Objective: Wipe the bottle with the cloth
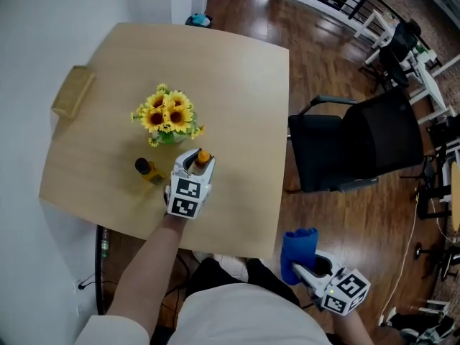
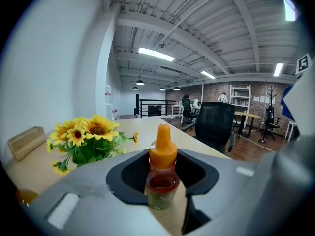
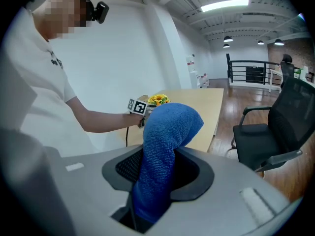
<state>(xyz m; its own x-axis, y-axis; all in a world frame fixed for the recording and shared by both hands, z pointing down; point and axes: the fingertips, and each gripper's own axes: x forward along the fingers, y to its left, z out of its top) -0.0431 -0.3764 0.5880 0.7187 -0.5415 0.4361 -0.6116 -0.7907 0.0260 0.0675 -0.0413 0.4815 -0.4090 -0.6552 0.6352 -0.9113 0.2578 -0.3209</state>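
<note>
A small bottle [image 2: 161, 173] with an orange cap and reddish contents stands upright between the jaws of my left gripper [image 2: 162, 191], which is shut on it. In the head view the same bottle [image 1: 202, 157] and left gripper [image 1: 194, 165] are over the table [image 1: 237, 85], just below the sunflowers. My right gripper [image 3: 152, 191] is shut on a blue cloth [image 3: 165, 146] that stands up and flops over. The head view shows this cloth [image 1: 298, 250] and the right gripper [image 1: 307, 272] off the table, low at the right above the floor.
A bunch of sunflowers [image 1: 168, 115] stands mid-table. A second small bottle [image 1: 147, 169] lies to the left of my left gripper. A tan block [image 1: 72, 92] rests at the table's left edge. A black office chair [image 1: 359, 142] is to the right of the table.
</note>
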